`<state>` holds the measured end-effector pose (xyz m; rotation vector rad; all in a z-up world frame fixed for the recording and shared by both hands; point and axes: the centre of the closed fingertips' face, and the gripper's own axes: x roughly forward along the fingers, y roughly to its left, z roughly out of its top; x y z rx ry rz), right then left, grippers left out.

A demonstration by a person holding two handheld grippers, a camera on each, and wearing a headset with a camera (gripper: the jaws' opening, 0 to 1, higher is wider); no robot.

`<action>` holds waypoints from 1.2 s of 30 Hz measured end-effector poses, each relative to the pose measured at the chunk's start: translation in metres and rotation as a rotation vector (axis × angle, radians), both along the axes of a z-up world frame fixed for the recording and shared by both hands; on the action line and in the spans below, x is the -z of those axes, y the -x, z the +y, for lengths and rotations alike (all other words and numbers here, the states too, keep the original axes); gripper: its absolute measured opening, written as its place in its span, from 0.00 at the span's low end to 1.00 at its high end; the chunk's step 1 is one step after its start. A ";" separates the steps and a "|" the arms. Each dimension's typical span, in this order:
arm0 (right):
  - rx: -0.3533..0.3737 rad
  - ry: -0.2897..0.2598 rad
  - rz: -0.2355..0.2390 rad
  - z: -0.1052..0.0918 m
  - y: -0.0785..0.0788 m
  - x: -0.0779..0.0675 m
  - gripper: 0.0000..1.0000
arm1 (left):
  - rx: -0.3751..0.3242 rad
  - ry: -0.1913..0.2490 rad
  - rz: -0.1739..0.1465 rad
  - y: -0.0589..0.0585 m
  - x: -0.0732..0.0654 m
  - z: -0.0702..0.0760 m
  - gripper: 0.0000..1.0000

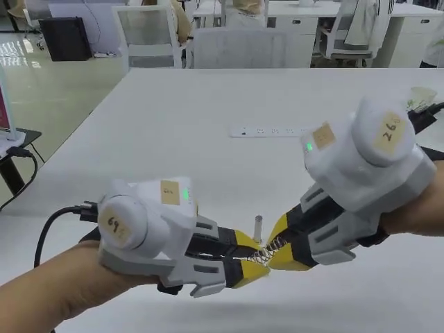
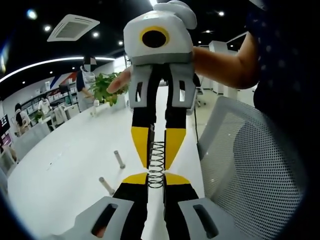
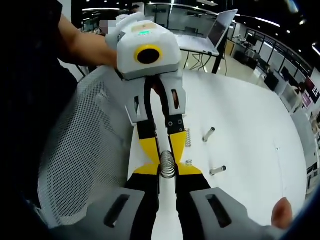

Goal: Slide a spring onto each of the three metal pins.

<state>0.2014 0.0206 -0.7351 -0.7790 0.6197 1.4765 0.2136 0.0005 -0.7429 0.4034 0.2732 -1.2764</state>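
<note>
Spring [image 1: 262, 251] in both jaws, by table edge [image 2: 194, 150]

Open-plan office: white desks [image 1: 312, 8], mesh chair [image 2: 250, 160], laptop [image 3: 221, 27], ceiling A/C vent [image 2: 71, 26].

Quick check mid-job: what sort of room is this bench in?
Probably an open-plan office or lab: a long white table, a mesh chair beside it, and a laptop open on another desk further back.
</note>
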 end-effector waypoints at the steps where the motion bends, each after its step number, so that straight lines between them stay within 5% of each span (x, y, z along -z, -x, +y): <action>1: -0.006 0.002 -0.004 0.001 0.001 0.000 0.09 | 0.000 -0.001 0.001 0.000 0.000 0.000 0.03; 21: -0.034 0.029 -0.025 0.007 -0.001 0.001 0.08 | -0.007 0.001 0.012 -0.001 0.003 0.001 0.04; 36: -0.009 0.050 -0.027 -0.001 -0.009 0.002 0.08 | -0.064 0.017 0.046 -0.009 0.000 0.021 0.20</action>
